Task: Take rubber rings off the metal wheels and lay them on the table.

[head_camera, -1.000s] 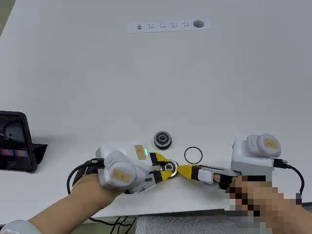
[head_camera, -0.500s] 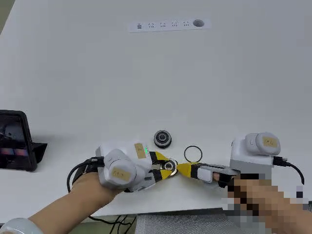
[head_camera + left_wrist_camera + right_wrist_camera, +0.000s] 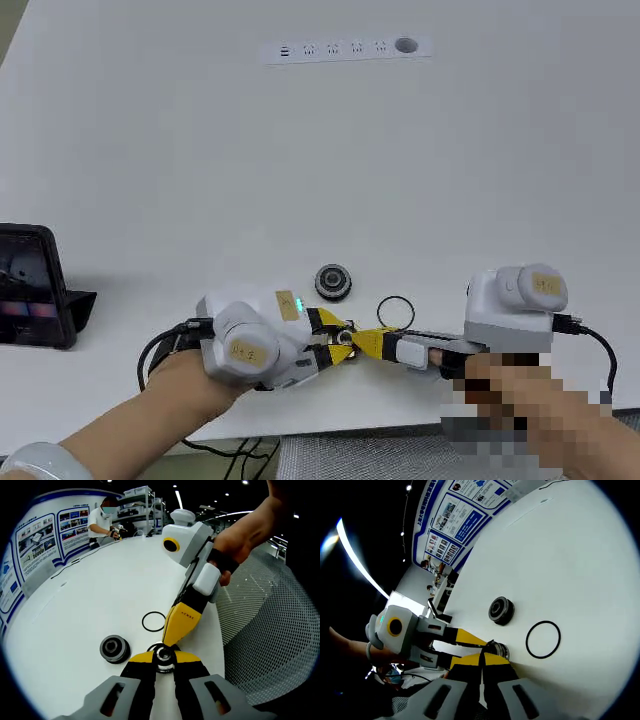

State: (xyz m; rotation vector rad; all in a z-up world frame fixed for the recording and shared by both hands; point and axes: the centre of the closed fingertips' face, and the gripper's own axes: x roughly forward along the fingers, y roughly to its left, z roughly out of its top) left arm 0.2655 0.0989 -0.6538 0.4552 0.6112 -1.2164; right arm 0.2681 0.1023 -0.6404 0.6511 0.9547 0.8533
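Between left gripper [image 3: 163,658] jaws sits a wheel [image 3: 163,654], right gripper [image 3: 169,640] touching

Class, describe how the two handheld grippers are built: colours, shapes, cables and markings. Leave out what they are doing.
The left gripper and right gripper each have a rounded white housing with a tan sticker, and yellow jaw tips on black. A black cable leaves each housing. The left one shows a small green light.

white workbench [image 3: 200,150] with a power strip [image 3: 345,48] at its far edge, poster-lined wall [image 3: 35,535], ceiling strip lights [image 3: 178,495]
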